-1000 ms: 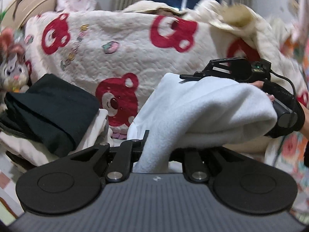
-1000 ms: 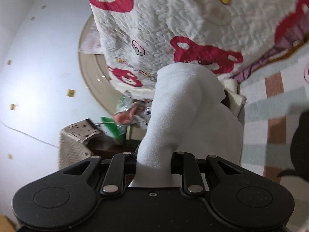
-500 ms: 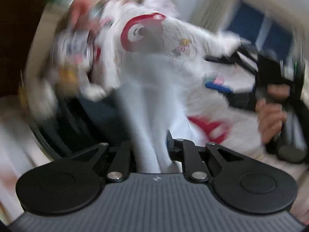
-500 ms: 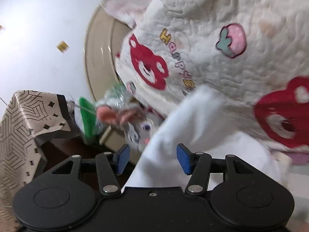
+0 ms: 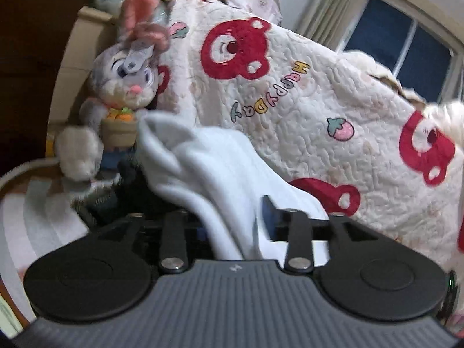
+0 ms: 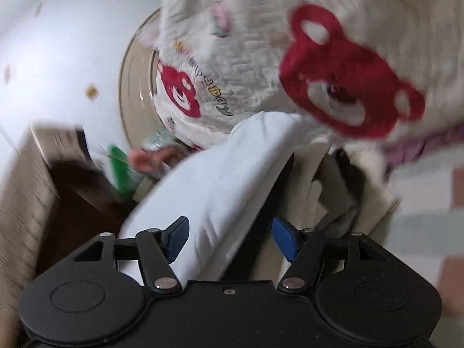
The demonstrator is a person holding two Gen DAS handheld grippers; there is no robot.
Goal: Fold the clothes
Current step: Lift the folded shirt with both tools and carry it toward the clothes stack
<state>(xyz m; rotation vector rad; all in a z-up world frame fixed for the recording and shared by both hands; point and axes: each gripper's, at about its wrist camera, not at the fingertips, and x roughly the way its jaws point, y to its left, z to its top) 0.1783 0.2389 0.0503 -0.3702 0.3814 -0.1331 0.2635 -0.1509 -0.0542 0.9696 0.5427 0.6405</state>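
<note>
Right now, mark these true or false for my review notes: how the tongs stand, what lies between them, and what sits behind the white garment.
1. The right tongs stand open, their blue pads clear of the white garment. True; they have just been opening, with the garment between them.
2. The left tongs are clamped tight on a black shirt. False: white cloth lies between them, and they have just been opening.
3. A plush rabbit sits left of the garment in the left wrist view. True.
4. The quilt behind the garment is plain blue. False: it is cream with red bear faces.
5. A window shows dark at the upper right. True.
</note>
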